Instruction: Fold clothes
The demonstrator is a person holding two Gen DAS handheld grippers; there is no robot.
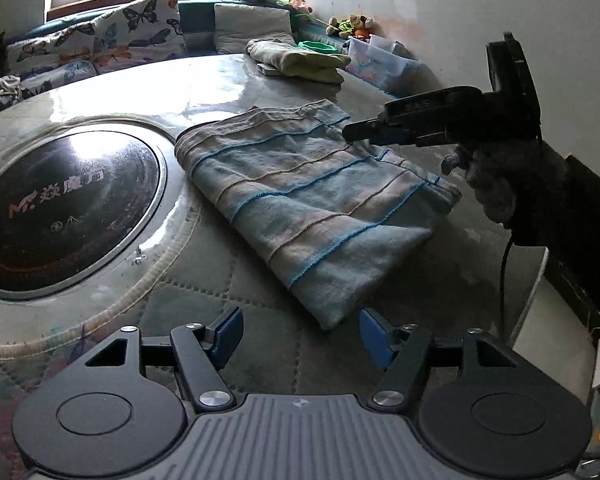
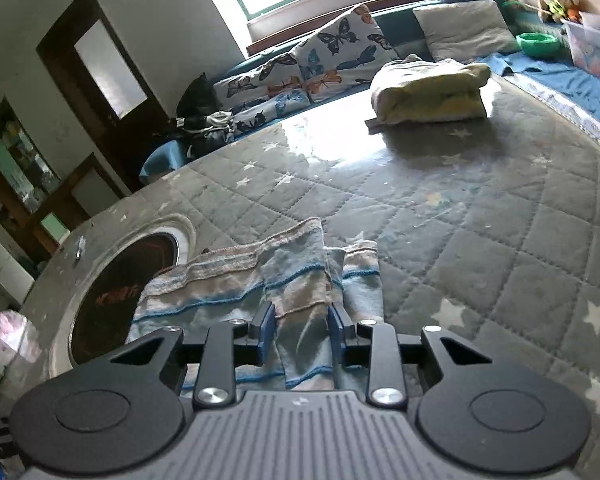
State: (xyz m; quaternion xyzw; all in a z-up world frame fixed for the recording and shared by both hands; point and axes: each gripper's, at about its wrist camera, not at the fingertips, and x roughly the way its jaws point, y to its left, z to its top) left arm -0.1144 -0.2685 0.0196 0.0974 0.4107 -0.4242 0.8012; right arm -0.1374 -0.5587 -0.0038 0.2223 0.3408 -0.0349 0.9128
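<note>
on a quilted table [image 2: 480, 216], a striped cloth [image 1: 300, 192] lies folded at the cooktop's [image 1: 60, 208] three o'clock. left gripper [image 1: 300, 334] is spread and empty near its corner; right gripper [image 2: 302, 332] is parted around a loose fold. likely one fold remains; another folded pile [image 2: 428, 92] waits at twelve o'clock.

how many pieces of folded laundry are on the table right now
2: the striped blue towel lies near the grippers beside the round dark glass inset; a yellowish folded bundle sits at the table's far edge. More may lie outside the views.
</note>
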